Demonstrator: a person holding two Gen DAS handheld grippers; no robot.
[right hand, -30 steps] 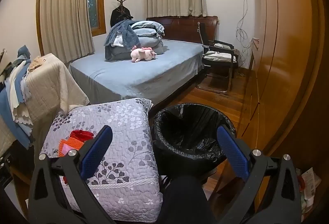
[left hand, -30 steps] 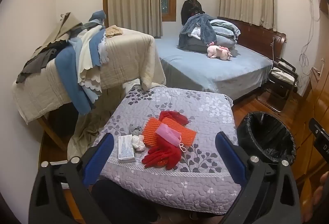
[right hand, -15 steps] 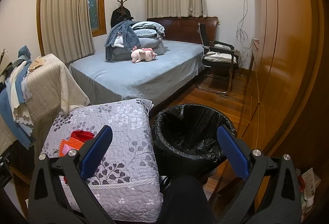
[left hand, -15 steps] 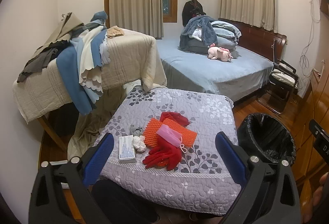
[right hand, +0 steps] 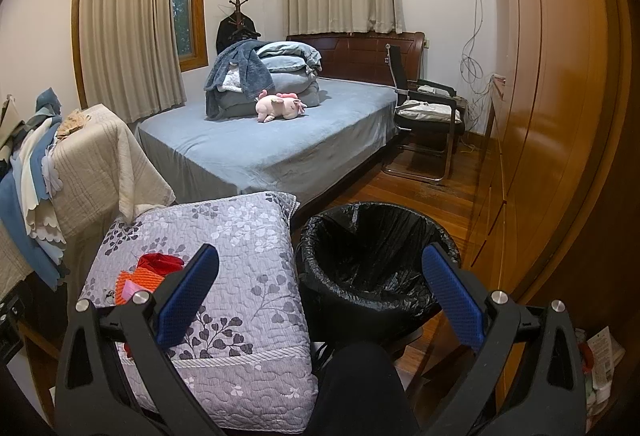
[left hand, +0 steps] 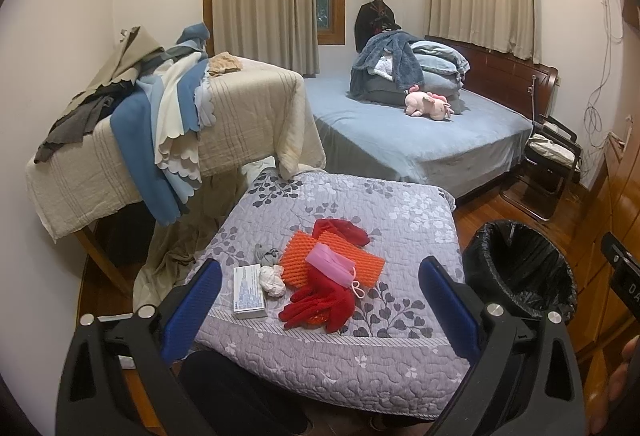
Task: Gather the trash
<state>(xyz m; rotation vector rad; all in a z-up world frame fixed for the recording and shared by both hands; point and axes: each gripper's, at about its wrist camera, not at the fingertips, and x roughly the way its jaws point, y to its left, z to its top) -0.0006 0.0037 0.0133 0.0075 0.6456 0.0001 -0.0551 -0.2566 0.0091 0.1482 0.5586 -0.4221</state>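
Trash items lie clustered on the grey floral quilt (left hand: 400, 220), left-of-centre in the left wrist view. Leftmost: small white printed box (left hand: 248, 291), flat, near the quilt's front edge. Just right of it, touching: white crumpled wad (left hand: 272, 280), with a grey crumpled piece (left hand: 266, 255) just behind. Next right: orange ridged mat (left hand: 332, 260), a pink face mask (left hand: 331, 268) lying on it, red gloves (left hand: 320, 306) at the mat's near edge, and a further red cloth (left hand: 342, 230) at its far edge. Right of the quilt, on the wooden floor: bin with black liner (left hand: 520, 268), open-topped; nothing discernible inside it.

Left gripper (left hand: 320, 306): fingers spread wide, nothing between them, held above the quilt's near edge. Right gripper (right hand: 320, 296): fingers likewise wide and empty, straddling the gap between quilt and bin.
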